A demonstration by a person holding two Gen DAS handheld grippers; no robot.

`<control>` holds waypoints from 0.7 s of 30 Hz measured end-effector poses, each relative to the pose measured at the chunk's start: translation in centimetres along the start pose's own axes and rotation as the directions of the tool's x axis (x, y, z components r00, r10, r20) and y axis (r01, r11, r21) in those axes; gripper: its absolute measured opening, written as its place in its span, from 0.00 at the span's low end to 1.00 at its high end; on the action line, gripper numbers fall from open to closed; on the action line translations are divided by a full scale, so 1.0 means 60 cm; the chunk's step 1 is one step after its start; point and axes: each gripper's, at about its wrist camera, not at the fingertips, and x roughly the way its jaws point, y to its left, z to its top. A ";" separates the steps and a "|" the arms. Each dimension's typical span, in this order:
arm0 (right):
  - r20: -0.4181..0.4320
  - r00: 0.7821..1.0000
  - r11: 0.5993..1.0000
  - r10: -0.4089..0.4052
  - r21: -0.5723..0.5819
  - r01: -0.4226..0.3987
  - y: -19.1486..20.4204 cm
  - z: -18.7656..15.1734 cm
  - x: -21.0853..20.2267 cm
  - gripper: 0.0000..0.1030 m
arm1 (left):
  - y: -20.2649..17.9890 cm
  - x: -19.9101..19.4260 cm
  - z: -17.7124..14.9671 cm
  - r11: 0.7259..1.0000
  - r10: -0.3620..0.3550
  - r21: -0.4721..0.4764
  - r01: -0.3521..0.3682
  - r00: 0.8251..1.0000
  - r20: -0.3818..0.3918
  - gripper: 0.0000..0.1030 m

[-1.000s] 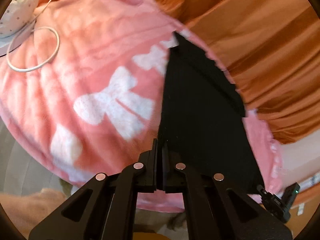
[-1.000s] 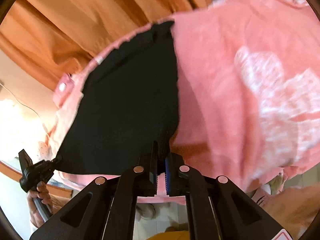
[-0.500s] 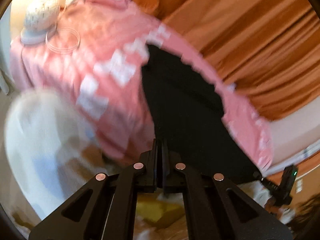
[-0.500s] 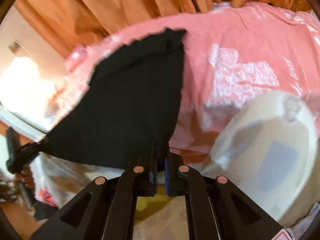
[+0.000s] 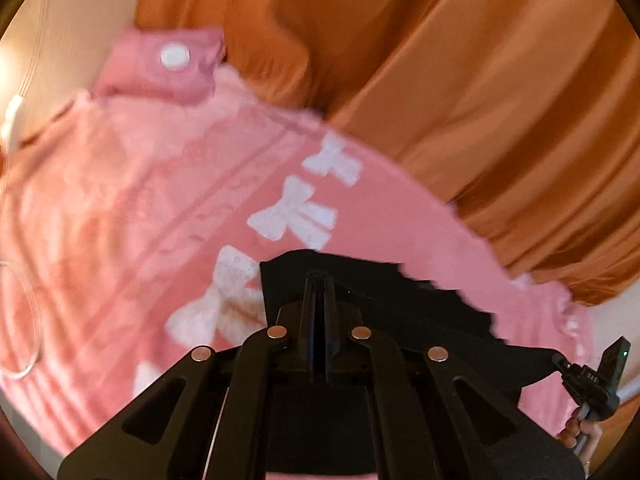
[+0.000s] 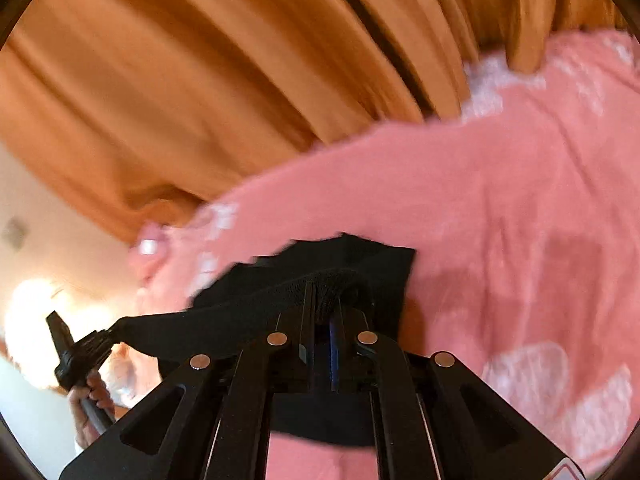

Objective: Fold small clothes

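Black cloth over the bed

My left gripper (image 5: 319,280) and right gripper (image 6: 322,292) clamp the small black fabric garment (image 5: 400,292) taut above the pink bow-patterned blanket (image 5: 160,200), near the orange curtain (image 5: 480,100) edge.

Pink bow-print blanket (image 5: 168,208) under a black garment (image 5: 440,312).

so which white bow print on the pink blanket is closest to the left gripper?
The lowest bow, just left of the left gripper and black cloth; the other two sit farther up.

Left tongs (image 5: 319,280) and right tongs (image 6: 322,292) both clamped
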 end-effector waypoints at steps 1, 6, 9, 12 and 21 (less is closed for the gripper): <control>-0.026 1.000 1.000 -0.016 0.018 0.016 -0.014 0.006 0.031 0.04 | 0.006 0.027 0.004 1.000 0.010 -0.006 -0.010 1.000 -0.021 0.02; -0.103 0.993 0.997 -0.052 0.050 0.057 -0.047 0.022 0.111 0.04 | 0.032 0.119 0.008 0.998 0.032 -0.055 -0.039 0.992 -0.120 0.02; -0.102 0.994 0.997 -0.032 0.060 0.038 -0.049 0.032 0.129 0.05 | 0.025 0.145 0.017 0.997 0.058 -0.037 -0.063 0.992 -0.115 0.02; -0.054 0.998 0.997 0.019 0.081 -0.014 -0.043 0.051 0.135 0.06 | 0.026 0.165 0.022 0.997 0.058 -0.049 -0.063 0.993 -0.106 0.03; 0.150 0.978 0.988 -0.146 -0.029 0.152 -0.001 0.041 0.049 0.52 | 0.083 0.102 0.035 0.957 0.111 -0.276 -0.088 0.992 0.067 0.64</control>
